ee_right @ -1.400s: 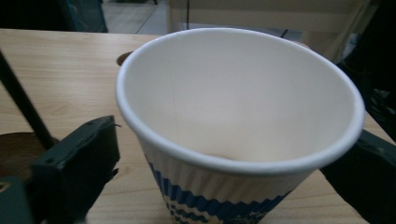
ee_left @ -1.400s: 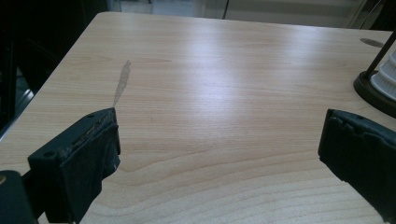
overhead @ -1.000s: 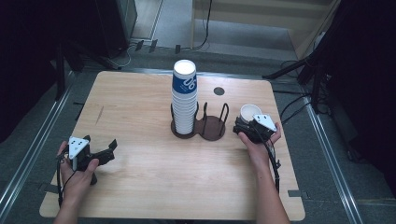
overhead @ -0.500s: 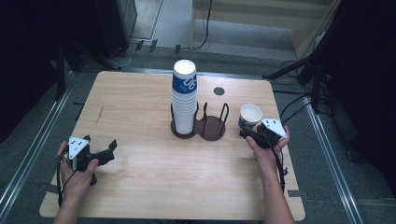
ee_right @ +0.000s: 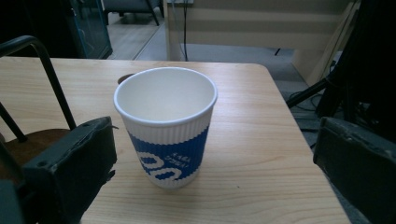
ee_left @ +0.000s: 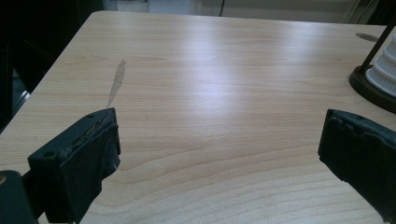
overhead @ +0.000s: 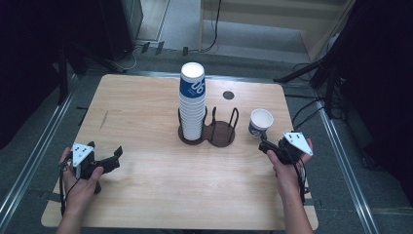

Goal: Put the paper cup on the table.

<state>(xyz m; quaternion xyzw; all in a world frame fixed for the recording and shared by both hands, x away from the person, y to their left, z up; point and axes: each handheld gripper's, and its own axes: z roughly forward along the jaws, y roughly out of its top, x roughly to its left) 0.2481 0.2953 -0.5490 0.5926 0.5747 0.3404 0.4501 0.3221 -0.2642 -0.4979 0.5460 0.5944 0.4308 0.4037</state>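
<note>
1. A single paper cup (overhead: 260, 122) stands upright and open-mouthed on the wooden table (overhead: 146, 195), to the right of the dark two-ring cup holder (overhead: 220, 132) and clear of it.
2. The right gripper (overhead: 267, 146) sits just in front of that cup, on the near side; its jaws are spread wide, and in the right gripper view the cup (ee_right: 166, 126) stands between them, touching neither.
3. A tall stack of cups (overhead: 192, 102) fills the holder's left ring; the right ring holds nothing.
4. The left gripper (overhead: 116, 157) rests well to the left of the holder, near the table's front edge, held in a person's hand (overhead: 80, 183).
5. Its jaws are also apart, with bare tabletop between them in the left gripper view, where the holder's base (ee_left: 369, 86) shows at the far right.
</note>
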